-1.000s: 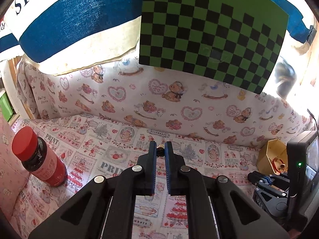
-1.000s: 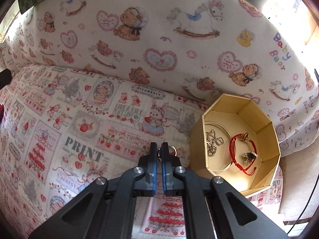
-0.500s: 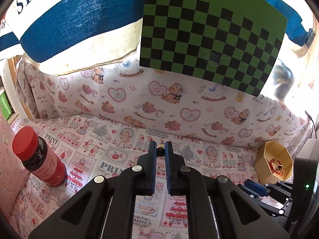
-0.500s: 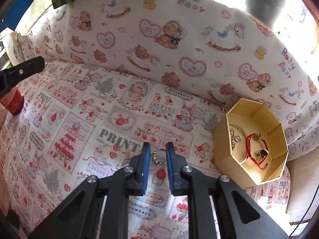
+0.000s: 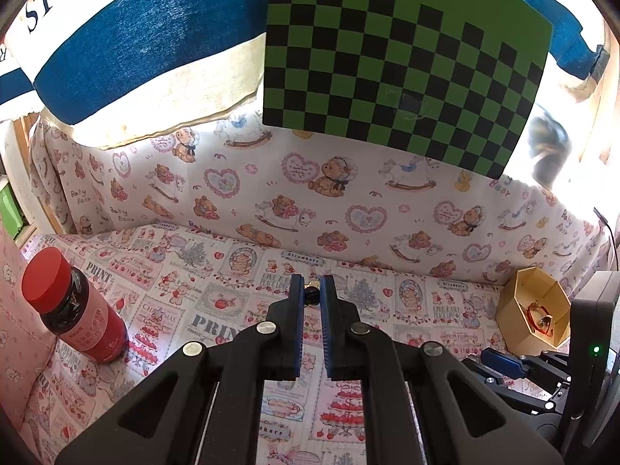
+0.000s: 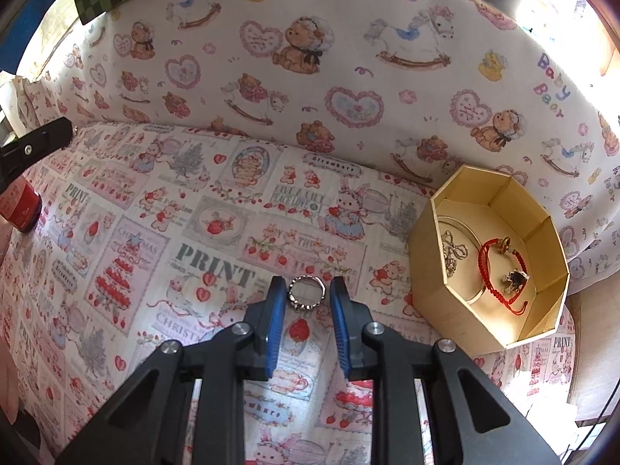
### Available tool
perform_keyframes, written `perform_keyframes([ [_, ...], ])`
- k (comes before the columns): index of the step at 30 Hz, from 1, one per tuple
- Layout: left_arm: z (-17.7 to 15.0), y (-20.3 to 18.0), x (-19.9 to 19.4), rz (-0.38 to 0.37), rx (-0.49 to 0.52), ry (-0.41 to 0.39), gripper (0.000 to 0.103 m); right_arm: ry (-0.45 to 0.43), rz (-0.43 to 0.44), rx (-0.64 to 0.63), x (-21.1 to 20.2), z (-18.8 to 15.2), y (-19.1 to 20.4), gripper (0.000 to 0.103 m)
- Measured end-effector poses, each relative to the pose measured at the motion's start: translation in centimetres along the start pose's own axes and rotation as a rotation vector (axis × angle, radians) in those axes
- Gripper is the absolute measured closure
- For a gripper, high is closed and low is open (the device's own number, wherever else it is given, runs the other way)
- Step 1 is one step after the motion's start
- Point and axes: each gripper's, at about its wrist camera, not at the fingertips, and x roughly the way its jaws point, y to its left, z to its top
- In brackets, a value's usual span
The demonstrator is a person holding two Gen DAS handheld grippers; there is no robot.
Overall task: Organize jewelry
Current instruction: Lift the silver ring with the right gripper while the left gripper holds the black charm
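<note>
My right gripper [image 6: 306, 290] is open, and a silver ring [image 6: 306, 292] lies on the printed cloth between its blue pads. A tan octagonal box [image 6: 426, 271] stands to its right, holding a red cord bracelet [image 6: 486, 267], a silver chain [image 6: 451, 252] and a dark charm. My left gripper [image 5: 311, 292] is shut on a small dark and gold jewelry piece [image 5: 311, 295] held above the cloth. The box [image 5: 507, 306] also shows at the right of the left wrist view, with my right gripper below it.
A dark bottle with a red cap [image 5: 69, 310] stands at the left on the cloth. A teddy-bear patterned fabric wall [image 6: 348, 97] rises behind the cloth. A green and black checkerboard [image 5: 407, 58] hangs above it.
My right gripper has opened and drawn back, leaving the silver ring on the cloth. The left gripper stays shut on its piece and has hardly moved.
</note>
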Motion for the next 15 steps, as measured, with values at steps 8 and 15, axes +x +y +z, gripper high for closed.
perform_keyframes([
  [8,-0.2,-1.1,-0.4,-0.014,0.043,-0.026,0.096,-0.051,0.036,-0.004,-1.4,-1.9,-1.7,0.084],
  [15,-0.2,-1.7,-1.2,-0.019,0.057,-0.055,0.096,-0.181,0.057,-0.011,-5.6,-5.0,-2.3,0.084],
])
